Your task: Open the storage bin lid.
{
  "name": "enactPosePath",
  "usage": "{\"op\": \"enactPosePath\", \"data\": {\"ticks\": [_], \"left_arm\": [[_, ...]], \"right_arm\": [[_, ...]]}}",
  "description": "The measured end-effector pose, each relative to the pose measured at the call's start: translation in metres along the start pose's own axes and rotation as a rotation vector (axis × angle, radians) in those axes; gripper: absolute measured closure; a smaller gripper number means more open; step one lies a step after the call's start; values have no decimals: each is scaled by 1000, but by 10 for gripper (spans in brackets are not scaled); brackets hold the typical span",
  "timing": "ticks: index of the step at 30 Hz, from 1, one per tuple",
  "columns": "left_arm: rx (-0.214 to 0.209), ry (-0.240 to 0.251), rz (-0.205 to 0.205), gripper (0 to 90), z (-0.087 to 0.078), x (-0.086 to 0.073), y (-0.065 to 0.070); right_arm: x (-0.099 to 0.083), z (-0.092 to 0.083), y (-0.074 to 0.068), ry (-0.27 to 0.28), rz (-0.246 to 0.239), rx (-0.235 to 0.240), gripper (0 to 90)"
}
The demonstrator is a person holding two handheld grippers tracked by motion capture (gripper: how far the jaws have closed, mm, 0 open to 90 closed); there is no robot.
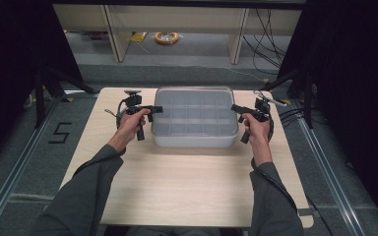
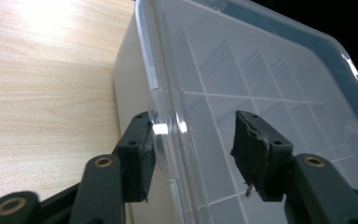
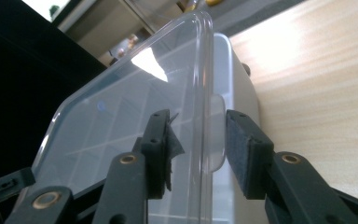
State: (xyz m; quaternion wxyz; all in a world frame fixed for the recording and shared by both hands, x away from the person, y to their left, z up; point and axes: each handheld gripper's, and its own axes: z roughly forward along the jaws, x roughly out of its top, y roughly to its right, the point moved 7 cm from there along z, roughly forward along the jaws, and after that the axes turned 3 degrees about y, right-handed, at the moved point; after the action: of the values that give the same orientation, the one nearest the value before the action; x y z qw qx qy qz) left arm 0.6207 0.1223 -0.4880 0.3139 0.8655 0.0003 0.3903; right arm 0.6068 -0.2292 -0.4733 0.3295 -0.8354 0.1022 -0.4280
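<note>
A: We are looking at a clear plastic box (image 1: pixel 195 118) with a see-through lid (image 2: pixel 261 79), sitting near the far middle of the bench (image 1: pixel 187 182). Dividers are showing through the lid, and the compartments look empty, so we are judging it light. The lid looks thin, a bit springy and smooth, so slippery under a careless pinch.

B: Agreed. We are taking hold at the small tabs on the lid's two short edges. The left gripper (image 2: pixel 193 147) is straddling the left tab (image 2: pixel 161 135): one of its fingers (image 2: pixel 137 156) is touching the tab from outside, while the other is hanging over the lid, apart from it, so those fingers are not yet pinching.

A: The right gripper (image 3: pixel 198 149) is bracketing the right tab (image 3: pixel 214 135), fingers drawn in close on either side; we cannot tell whether both pads are pressing yet.

B: The high view is showing us both hands level at opposite ends of the box. The gripper views are showing the tabs and the gaps beside them, which are too small to read from above.
</note>
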Motion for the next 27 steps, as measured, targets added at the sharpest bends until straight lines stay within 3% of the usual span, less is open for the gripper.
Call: {"op": "enactPosePath", "data": {"ticks": [1,2,3,4,7,8,14,16,18,21,27], "left_arm": [[-3,4,6,500,-2,1,1],[-3,10,16,500,-3,2,1],[-4,15,22,500,-5,3,3],[-26,26,-6,506,-9,4,6],[-39,40,4,516,-16,8,11],[-41,43,10,519,-19,9,13],[-53,75,11,544,-31,15,18],[-62,80,6,552,-35,15,20],[-67,85,7,559,-37,15,21],[-70,92,32,575,-45,12,24],[-84,95,26,588,-54,6,25]], "right_arm": [[2,-3,0,18,-37,7,640],[2,-5,-5,12,6,24,647],[2,-5,-5,12,6,24,647],[1,-9,-9,3,18,36,654],[5,-12,-13,20,27,26,670],[6,-13,-13,17,13,24,672],[8,-19,-21,29,31,40,676],[6,-21,-20,19,13,39,675],[7,-21,-23,26,38,42,675],[5,-26,-24,29,32,46,675],[1,-36,-28,30,14,57,675]]}}
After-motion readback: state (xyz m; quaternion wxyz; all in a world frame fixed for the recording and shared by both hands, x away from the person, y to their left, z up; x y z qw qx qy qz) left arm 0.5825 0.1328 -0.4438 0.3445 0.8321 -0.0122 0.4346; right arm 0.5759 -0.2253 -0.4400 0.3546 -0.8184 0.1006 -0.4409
